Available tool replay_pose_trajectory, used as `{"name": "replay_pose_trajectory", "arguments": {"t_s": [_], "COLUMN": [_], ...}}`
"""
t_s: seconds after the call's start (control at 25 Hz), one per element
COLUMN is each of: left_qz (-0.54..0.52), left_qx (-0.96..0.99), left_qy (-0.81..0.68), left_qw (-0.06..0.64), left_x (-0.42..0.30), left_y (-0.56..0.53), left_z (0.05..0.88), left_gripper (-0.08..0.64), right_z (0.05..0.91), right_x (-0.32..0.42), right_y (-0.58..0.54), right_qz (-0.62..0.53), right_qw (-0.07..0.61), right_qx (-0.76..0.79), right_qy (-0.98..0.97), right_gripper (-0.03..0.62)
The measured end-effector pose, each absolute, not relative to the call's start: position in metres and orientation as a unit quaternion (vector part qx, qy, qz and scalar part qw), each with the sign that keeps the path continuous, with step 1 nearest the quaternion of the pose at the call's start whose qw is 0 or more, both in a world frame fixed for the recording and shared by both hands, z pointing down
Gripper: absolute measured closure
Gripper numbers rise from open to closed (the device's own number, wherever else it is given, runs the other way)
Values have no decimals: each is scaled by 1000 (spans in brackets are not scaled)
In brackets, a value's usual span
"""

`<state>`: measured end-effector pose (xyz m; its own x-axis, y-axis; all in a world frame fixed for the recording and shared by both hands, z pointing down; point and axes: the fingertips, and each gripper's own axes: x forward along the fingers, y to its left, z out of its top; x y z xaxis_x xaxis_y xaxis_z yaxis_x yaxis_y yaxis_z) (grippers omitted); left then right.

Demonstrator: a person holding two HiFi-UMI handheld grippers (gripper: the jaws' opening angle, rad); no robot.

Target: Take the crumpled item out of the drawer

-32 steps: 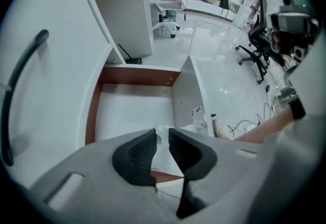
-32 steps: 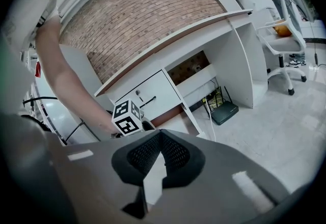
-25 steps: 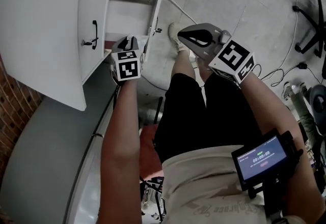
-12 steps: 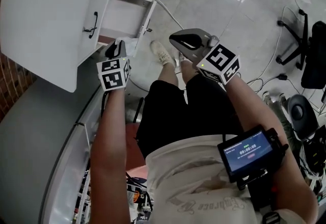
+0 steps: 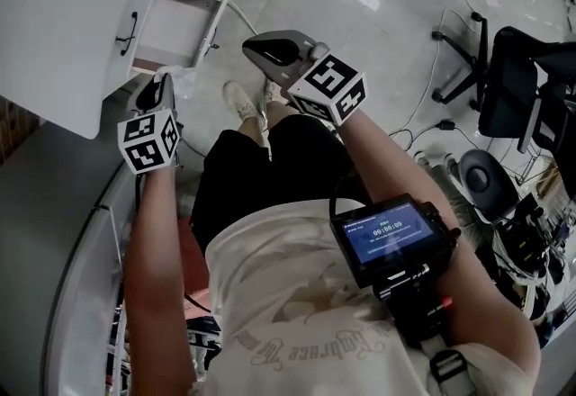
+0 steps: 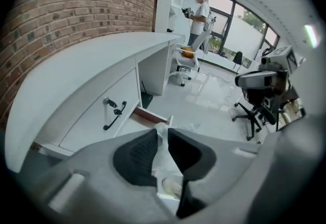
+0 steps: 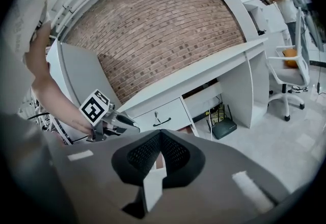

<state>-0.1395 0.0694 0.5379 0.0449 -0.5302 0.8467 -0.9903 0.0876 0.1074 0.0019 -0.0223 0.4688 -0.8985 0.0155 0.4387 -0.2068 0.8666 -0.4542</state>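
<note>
Two claws are in play. The left claw point(image 6: 162, 131) is clenched on the crumpled item point(image 6: 161, 140), a white wad pinched between its pads. The right claw point(image 7: 160, 135) has its tips pressed together with nothing between them. Only the left gripper view shows the pinch itself; the head view gives just a white bit past the claw's nose. The drawer point(image 6: 147, 115) stands pulled out below the front edge of the surface point(image 6: 102, 60), and the head view shows its bare, pale bottom. The wad hangs in the claw outside the drawer, near its open front corner.
</note>
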Motion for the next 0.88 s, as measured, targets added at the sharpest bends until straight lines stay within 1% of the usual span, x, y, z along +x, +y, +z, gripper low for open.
{"name": "replay_pose_trajectory", "arguments": {"t_s": [0.2,0.64,0.88], "left_qz": [259,205,176], "left_qx": [618,614,623], "left_qy": [-638,-674,-691], "left_qw": [379,355,322], "left_x": [-138,-150,-154], "left_y": [81,113,115], "left_z": [483,407,378], "left_gripper": [492,492,492], "right_z": [427,362,335], "right_x": [6,7,2], "right_y": [-20,-15,-22], "right_qz": [233,199,177], "right_qw": [217,216,206], "right_qx": [69,92,101], "right_qy": [-945,-952,-957], "right_gripper": [584,584,584]}}
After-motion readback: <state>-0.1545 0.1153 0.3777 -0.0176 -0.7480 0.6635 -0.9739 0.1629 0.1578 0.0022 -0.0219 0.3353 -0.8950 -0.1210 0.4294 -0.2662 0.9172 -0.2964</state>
